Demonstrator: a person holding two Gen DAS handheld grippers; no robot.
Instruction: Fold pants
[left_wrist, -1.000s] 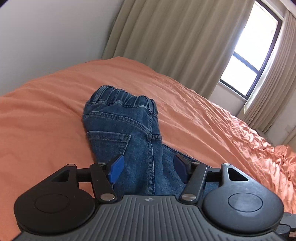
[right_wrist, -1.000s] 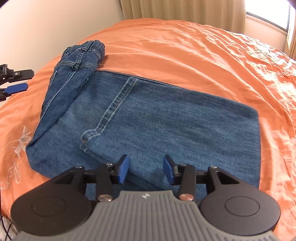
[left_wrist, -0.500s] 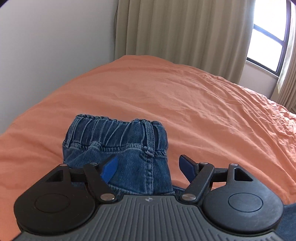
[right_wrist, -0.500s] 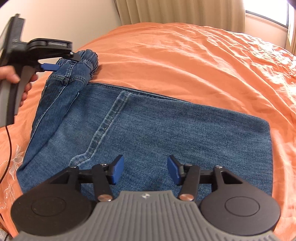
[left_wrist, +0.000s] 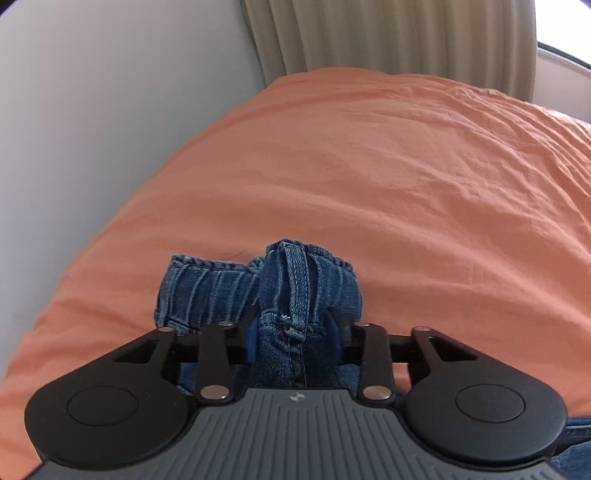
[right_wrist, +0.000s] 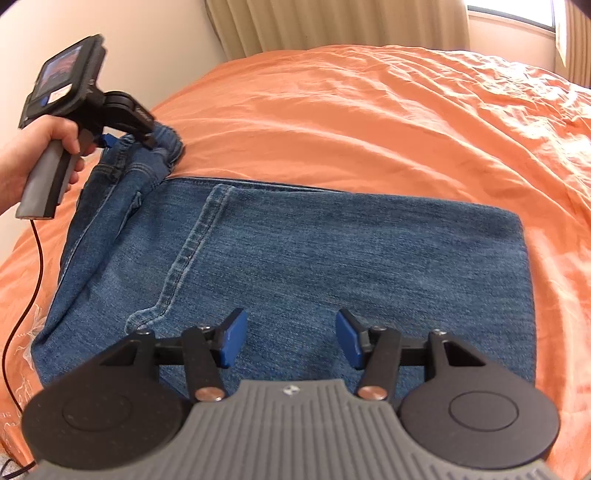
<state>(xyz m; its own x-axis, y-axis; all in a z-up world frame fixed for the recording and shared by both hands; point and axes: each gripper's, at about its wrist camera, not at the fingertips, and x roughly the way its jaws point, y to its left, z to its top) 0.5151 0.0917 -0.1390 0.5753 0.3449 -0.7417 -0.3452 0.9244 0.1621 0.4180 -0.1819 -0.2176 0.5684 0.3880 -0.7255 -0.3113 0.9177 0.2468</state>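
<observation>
- Here, in the left wrist view, the left gripper (left_wrist: 293, 334) is closing its jaws, blue pads pressing a bunched belt loop of the jeans' waistband (left_wrist: 295, 284), near the left edge of the orange bed (left_wrist: 406, 166).
- In the right wrist view, the right gripper (right_wrist: 291, 338) stands apart, empty, over the jeans (right_wrist: 332, 251); their long axis runs leftward to the waistband. No writing readable.

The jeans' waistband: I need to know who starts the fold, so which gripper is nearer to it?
Left. The left gripper has the bunched waistband between its closing jaws. The right gripper hovers open over the folded legs, well away from it.
</observation>
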